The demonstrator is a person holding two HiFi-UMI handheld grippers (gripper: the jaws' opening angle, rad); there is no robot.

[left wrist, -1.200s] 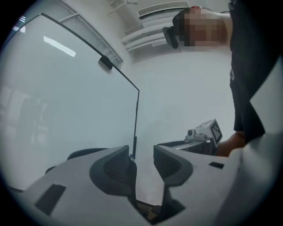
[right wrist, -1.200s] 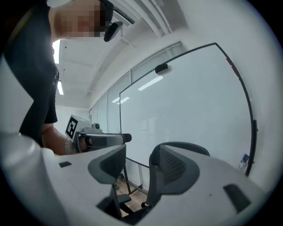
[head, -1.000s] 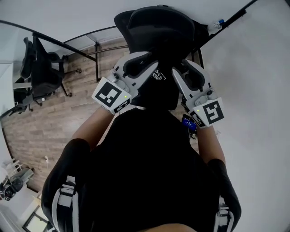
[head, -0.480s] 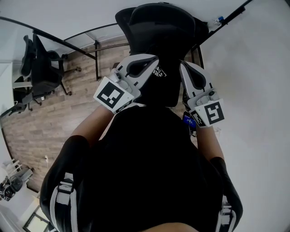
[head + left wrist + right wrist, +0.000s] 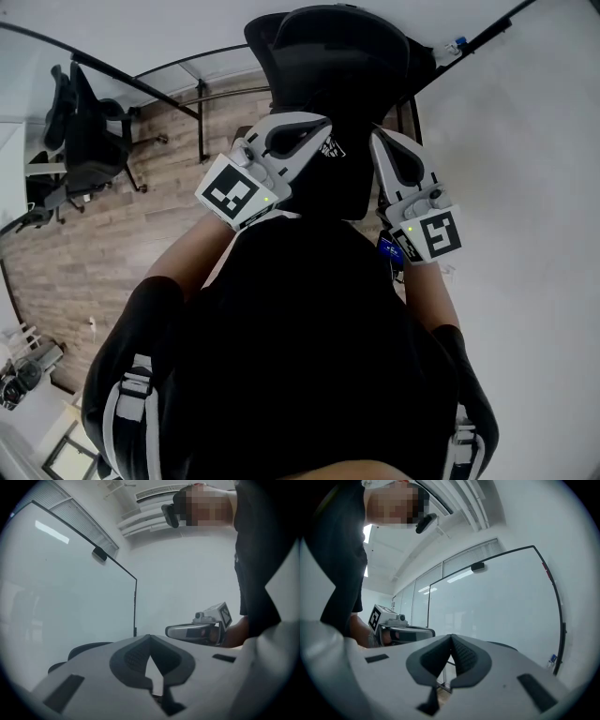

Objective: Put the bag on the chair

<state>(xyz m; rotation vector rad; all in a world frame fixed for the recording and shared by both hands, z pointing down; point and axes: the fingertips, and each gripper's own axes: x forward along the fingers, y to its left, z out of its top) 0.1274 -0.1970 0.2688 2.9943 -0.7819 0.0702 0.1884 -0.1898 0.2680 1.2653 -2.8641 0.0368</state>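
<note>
**Both tools shut and empty at the chair; the bag is hard to pick out**

In the head view the chair [image 5: 328, 56] stands straight ahead of the person. Its black back is clipped by the top edge of the picture. The left tool [image 5: 322, 136] and the right tool [image 5: 378, 141] flank the chair's near side, one on each side, both pointing toward it. Each tool's own view shows its jaws pressed together tip to tip with nothing pinched between them. Past the tips there is only a glass panel [image 5: 497, 602] and the other tool, and the chair barely shows there.

The bag [image 5: 328, 183] seems to be the dark mass at the chair's near edge, between the two tools. It carries a small white logo [image 5: 328, 148]. It is black against black, so where the bag stops and the chair starts cannot be told. The chair's seat is hidden, so whether the bag rests on it cannot be told either. Neither tool touches the bag in any view.

The person's black shirt [image 5: 309, 356] blocks everything nearer than the chair. A blue item [image 5: 387, 248] peeks out on the chair's right side, under the right tool, showing too little to name. Well to the chair's left, a second chair [image 5: 80, 141] stands on the wooden floor [image 5: 103, 253], partly cut off by the picture edge.
</note>
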